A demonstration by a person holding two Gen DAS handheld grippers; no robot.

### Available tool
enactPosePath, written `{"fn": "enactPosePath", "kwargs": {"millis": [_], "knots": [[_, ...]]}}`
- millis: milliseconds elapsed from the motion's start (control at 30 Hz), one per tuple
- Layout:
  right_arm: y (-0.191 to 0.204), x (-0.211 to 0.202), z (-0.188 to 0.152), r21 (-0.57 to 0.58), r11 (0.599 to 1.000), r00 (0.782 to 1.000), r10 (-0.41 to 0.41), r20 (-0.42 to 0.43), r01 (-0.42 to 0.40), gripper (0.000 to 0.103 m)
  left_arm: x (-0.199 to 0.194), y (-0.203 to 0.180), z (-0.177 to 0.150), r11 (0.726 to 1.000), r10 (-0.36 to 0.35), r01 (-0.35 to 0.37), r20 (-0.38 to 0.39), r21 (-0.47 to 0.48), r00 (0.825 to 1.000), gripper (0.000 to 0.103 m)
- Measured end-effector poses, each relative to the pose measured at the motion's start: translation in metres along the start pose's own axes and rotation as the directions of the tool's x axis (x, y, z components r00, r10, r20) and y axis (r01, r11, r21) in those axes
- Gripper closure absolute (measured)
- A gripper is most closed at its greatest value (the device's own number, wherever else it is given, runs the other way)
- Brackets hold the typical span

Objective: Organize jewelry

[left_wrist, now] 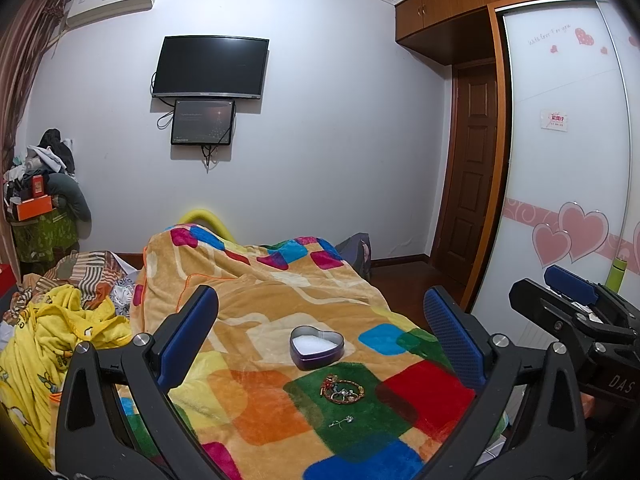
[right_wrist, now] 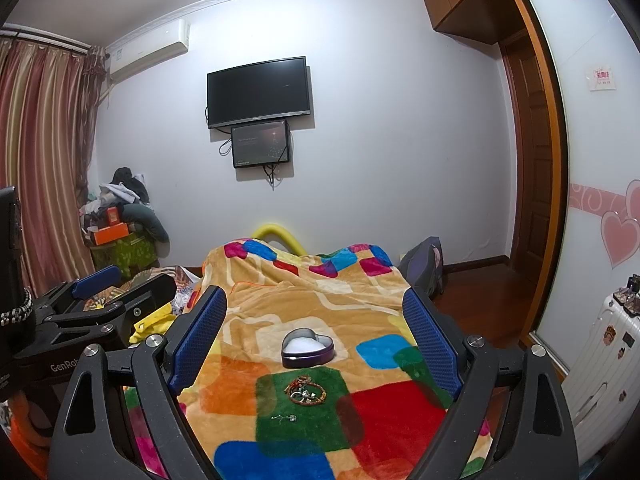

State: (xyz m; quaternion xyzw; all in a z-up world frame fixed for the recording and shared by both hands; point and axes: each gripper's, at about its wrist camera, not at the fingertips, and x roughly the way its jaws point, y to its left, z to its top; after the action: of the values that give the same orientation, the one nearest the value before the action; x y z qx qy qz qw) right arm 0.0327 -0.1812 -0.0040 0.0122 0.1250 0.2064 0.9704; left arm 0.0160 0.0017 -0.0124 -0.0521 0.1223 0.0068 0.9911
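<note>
Purple tin walls and a white lining mark the heart-shaped box (left_wrist: 317, 347), which sits open on the patchwork blanket (left_wrist: 280, 304) that covers the bed. Just in front of it, on a green patch of the blanket, lies a small heap of jewelry (left_wrist: 341, 389): a reddish beaded bracelet coiled in a ring with a few silvery pieces lying inside it. Nearer to me still, apart from the heap, a thin silver piece (left_wrist: 341, 421) lies by itself on the same green patch; I cannot tell what kind of piece it is.

My left tongs (left_wrist: 320, 344) hang above the blanket with the blue pads spread wide and nothing between them. My right tongs (right_wrist: 316, 340) are likewise spread wide and hold nothing; through them I see the same box (right_wrist: 307, 347), the heap (right_wrist: 305, 391) and the lone silver piece (right_wrist: 285, 418) between the two pads. Neither pair touches the blanket or the jewelry.

On the far wall hangs a dark television (left_wrist: 211, 66) with a smaller screen (left_wrist: 203, 121) just under it. A yellow garment (left_wrist: 52, 332) lies crumpled to the left of the blanket.
</note>
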Motion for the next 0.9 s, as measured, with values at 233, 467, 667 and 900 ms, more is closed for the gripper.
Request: {"fn": "enactPosePath", "kwargs": {"millis": [233, 467, 667, 900], "knots": [[-0.001, 0.0, 0.001, 0.0, 1.0, 1.0, 0.0, -0.002, 0.0, 0.015, 0.0, 0.0, 0.0, 1.0, 0.002, -0.002, -0.002, 0.0, 1.0, 0.0], [-0.001, 0.0, 0.001, 0.001, 1.0, 1.0, 0.001, -0.003, -0.001, 0.015, 0.0, -0.001, -0.001, 1.0, 0.001, -0.001, -0.006, -0.001, 1.0, 0.0], [-0.001, 0.002, -0.003, 0.003, 1.0, 1.0, 0.0, -0.01, 0.0, 0.015, 0.008, 0.003, -0.003, 1.0, 0.001, -0.001, -0.023, -0.004, 1.0, 0.0], [0.0, 0.015, -0.011, 0.009, 1.0, 0.999, -0.004, -0.053, 0.005, 0.015, 0.031, 0.013, -0.011, 1.0, 0.003, -0.005, -0.075, -0.028, 0.997, 0.0]]}}
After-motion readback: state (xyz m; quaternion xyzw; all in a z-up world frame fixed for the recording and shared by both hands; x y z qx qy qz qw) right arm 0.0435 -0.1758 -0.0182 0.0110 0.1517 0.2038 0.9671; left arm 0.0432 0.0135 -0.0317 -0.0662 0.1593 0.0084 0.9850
